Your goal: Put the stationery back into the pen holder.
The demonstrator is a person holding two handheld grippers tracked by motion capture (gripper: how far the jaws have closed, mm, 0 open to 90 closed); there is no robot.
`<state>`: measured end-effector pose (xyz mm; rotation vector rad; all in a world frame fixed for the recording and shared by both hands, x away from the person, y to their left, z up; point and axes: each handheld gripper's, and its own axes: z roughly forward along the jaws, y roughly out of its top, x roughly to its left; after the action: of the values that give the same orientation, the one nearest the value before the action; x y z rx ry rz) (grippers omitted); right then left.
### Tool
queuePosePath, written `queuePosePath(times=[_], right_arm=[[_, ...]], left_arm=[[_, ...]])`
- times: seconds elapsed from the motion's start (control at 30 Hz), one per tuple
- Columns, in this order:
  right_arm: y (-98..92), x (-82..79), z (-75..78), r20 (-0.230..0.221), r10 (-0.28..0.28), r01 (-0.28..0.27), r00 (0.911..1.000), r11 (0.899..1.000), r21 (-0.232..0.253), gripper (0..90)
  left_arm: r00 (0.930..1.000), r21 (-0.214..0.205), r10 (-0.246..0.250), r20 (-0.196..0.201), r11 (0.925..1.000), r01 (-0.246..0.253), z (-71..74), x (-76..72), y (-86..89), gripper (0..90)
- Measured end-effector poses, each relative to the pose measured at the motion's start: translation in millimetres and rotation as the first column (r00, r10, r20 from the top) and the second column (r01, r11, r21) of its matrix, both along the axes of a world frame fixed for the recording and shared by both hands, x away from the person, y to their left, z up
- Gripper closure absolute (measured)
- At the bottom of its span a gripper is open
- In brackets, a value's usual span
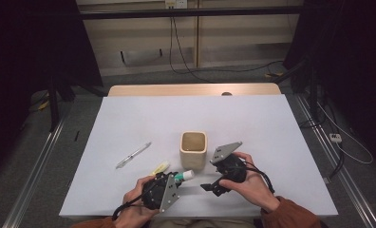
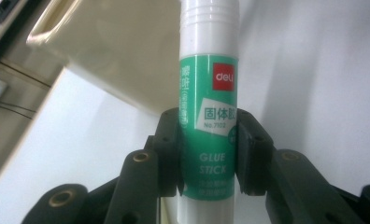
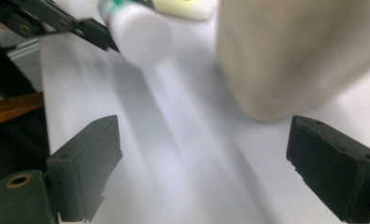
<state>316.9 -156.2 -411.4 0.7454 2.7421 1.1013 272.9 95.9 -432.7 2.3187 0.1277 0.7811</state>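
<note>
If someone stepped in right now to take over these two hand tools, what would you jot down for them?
Left gripper: fingers shut on the glue stick, gripped around its green label, white cap pointing toward the cup.
Right gripper: open, nothing between its fingers, near the front of the table.
Cream cup: upright mid-table, just beyond both grippers.
Pen and yellow highlighter: lying on the table left of the cup.
Done: glue stick picked up.
Left: probably the glue stick goes in the cup, perhaps the pen and highlighter too.

We list: glue stick [image 2: 210,116], white with a green label and red logo patch; cup [image 1: 193,149], cream; pen [image 1: 133,155], silvery, at its nine o'clock; table [image 1: 252,123], white.
</note>
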Motion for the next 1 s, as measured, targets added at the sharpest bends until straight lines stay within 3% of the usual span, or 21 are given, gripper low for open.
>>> queuePosePath(times=[0.17,0.23,0.4,0.5,0.6,0.67,0.83,0.87,0.9,0.93,1.0], right_arm=[[-16.0,-8.3,-4.6,0.085,-0.102,0.101,0.9912,0.995,0.015,8.5],[-22.3,-10.2,-5.9,0.092,-0.139,0.137,0.986,0.99,0.031,10.6],[-41.2,-16.7,-9.2,0.11,-0.221,0.214,0.969,0.974,0.071,6.8],[-53.1,-20.6,-11.9,0.138,-0.285,0.273,0.9485,0.957,0.099,6.8],[-63.9,-24.9,-13.4,0.149,-0.337,0.317,0.9297,0.938,0.142,6.4],[-69.4,-27.9,-15.1,0.171,-0.379,0.349,0.9095,0.92,0.18,6.4],[-80.2,-33.4,-17.6,0.206,-0.439,0.392,0.8743,0.89,0.232,6.4],[-82.8,-34.4,-18.0,0.207,-0.455,0.403,0.8662,0.881,0.247,6.4],[-85.4,-35.3,-18.5,0.204,-0.467,0.414,0.8601,0.874,0.255,6.4],[-88.3,-36.1,-19.3,0.206,-0.478,0.423,0.8538,0.868,0.261,6.4],[-91.7,-36.6,-19.9,0.219,-0.488,0.425,0.8452,0.861,0.278,6.4]], left_arm=[[0.997,-0.083,0.025,-0.074,0.996,-0.031,5.1,3.5,8.0,66.2],[0.9952,-0.121,0.027,-0.094,0.9919,-0.039,7.4,4.8,11.2,66.2],[0.985,-0.216,0.025,-0.171,0.9744,-0.062,13.3,8.1,21.6,66.1],[0.9783,-0.269,0.021,-0.206,0.96,-0.078,16.8,10.0,27.5,66.2],[0.9679,-0.332,0.019,-0.251,0.9376,-0.104,20.3,12.2,33.4,66.2],[0.9628,-0.364,0.033,-0.268,0.9216,-0.133,22.2,13.5,35.9,66.1],[0.9441,-0.421,0.028,-0.329,0.8906,-0.173,26.6,20.5,44.5,66.1],[0.9378,-0.436,0.021,-0.347,0.8817,-0.181,27.2,21.7,45.7,66.1],[0.9358,-0.449,0.021,-0.352,0.8731,-0.189,28.3,23.1,46.1,66.1],[0.9362,-0.452,0.023,-0.351,0.8716,-0.191,29.4,24.0,46.0,66.1],[0.9347,-0.471,0.015,-0.355,0.8612,-0.192,32.7,27.2,45.1,66.1]])
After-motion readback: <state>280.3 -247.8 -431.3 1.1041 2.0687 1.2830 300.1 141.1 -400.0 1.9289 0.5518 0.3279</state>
